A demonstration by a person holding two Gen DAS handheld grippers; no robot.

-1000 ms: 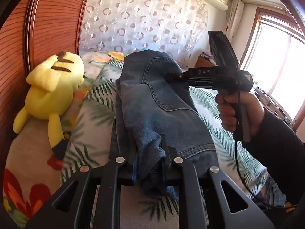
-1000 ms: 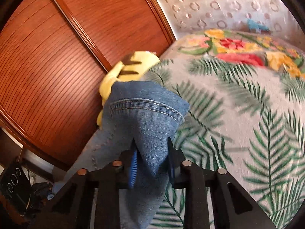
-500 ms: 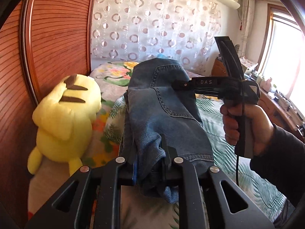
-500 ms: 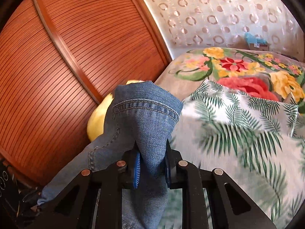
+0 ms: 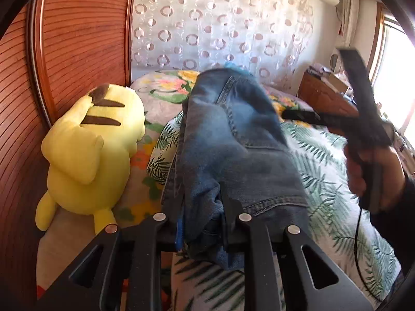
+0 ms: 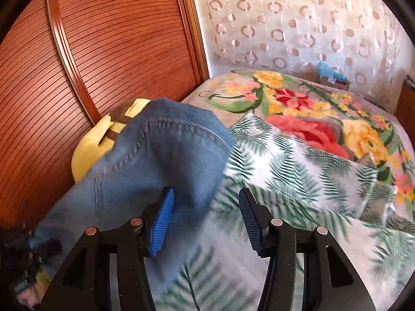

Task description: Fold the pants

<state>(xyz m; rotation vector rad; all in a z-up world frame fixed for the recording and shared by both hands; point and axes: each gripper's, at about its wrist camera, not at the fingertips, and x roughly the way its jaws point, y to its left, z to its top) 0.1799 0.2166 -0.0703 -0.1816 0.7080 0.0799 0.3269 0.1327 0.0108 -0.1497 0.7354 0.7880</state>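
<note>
The blue jeans (image 5: 233,150) are bunched and folded, held up over the bed. My left gripper (image 5: 199,207) is shut on the near end of the jeans. In the right wrist view the jeans (image 6: 160,160) hang at the left, their edge lying against the left blue pad (image 6: 162,220). My right gripper (image 6: 205,204) is open, its jaws wide apart, with nothing clamped. It also shows in the left wrist view (image 5: 293,115), held in a hand to the right of the jeans and blurred.
A yellow plush toy (image 5: 88,153) lies at the left against a wooden slatted wardrobe door (image 5: 83,39). The bed has a palm-leaf sheet (image 6: 298,181) and a floral blanket (image 6: 311,114). A dotted curtain (image 5: 220,26) hangs behind. A wooden cabinet (image 5: 324,98) stands at the right.
My right gripper has opened and let go of the jeans, and has drawn to the right. The left gripper keeps its hold.
</note>
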